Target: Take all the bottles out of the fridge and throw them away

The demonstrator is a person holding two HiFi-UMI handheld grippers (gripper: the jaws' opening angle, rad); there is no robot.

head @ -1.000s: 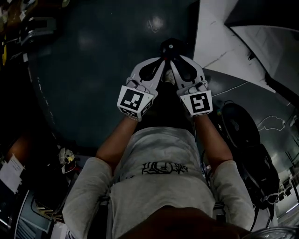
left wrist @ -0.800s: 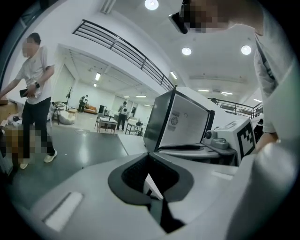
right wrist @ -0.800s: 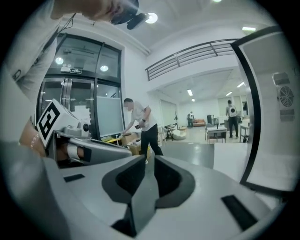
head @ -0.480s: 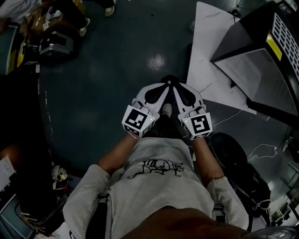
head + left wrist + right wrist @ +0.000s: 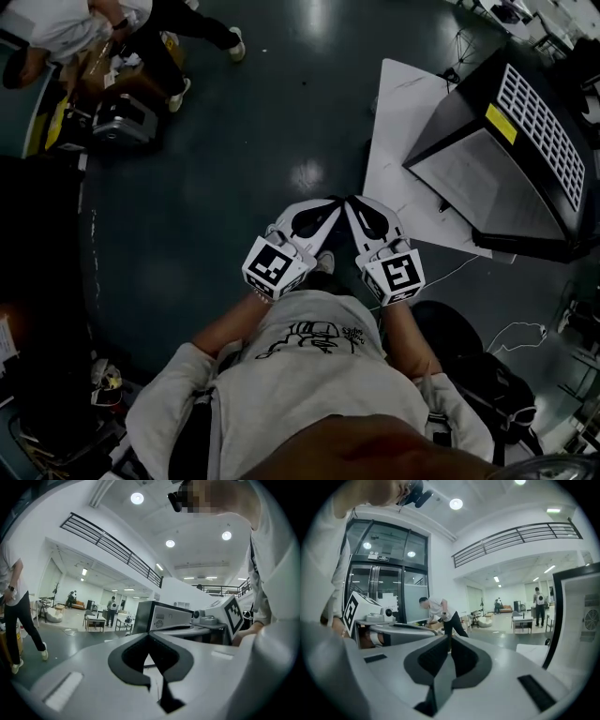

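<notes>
Black and hard-edged, the boxy fridge [image 5: 506, 173] sits on a white slab [image 5: 403, 122], ahead and to the right of both grippers and well apart from them, with its white grille showing. The left gripper [image 5: 326, 203] is clenched and empty. The right gripper [image 5: 354, 202] has just been closing, and its smooth grey jaws meet at the tips with nothing between. A glossy dark floor [image 5: 206, 169] lies below.

The black fridge [image 5: 483, 178] stands on a white slab [image 5: 403, 131]; yellow label beside its white grille.
</notes>
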